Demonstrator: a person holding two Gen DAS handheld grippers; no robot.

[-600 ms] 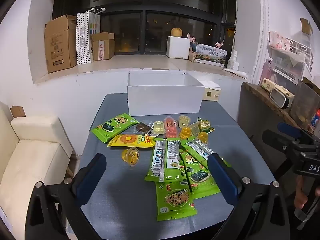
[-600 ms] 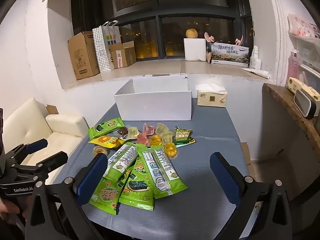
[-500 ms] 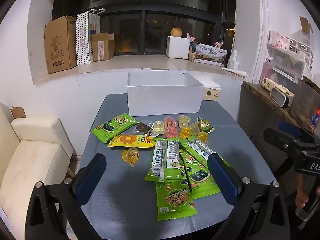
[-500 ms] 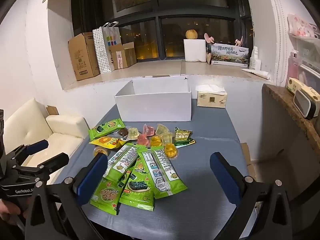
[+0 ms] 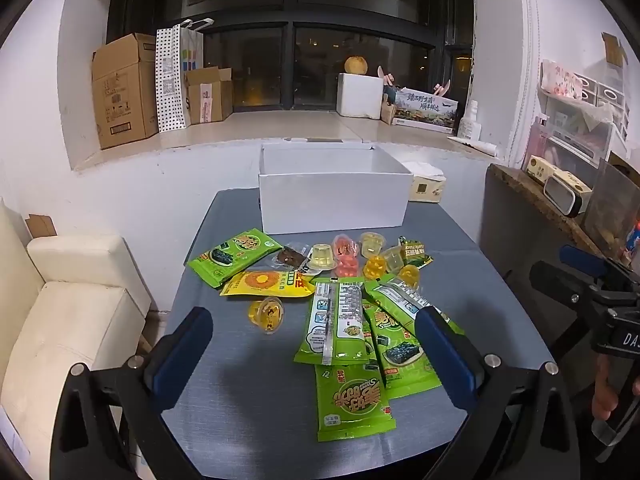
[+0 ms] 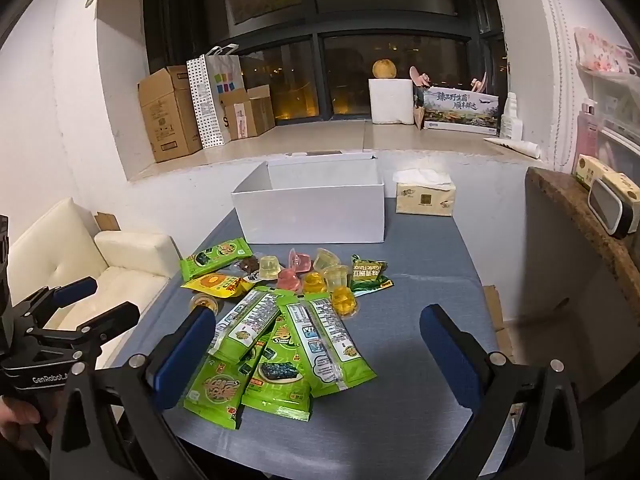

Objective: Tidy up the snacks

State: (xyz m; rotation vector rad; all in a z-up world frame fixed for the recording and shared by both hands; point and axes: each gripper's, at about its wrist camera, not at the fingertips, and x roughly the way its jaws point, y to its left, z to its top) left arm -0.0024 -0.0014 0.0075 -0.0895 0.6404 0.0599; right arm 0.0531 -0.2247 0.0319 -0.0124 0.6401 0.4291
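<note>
Both the left gripper and right gripper are held spread wide, empty. Five green packets, one yellow packet and one box are seen on the table; jelly cups are clustered before the box.

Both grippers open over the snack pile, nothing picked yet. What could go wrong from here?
1. The green packets overlap in a fan, so a pinch may drag two at once.
2. The lone jelly cup lies on its side and might roll off the table edge.
3. The white box looks light; it may slide.
</note>
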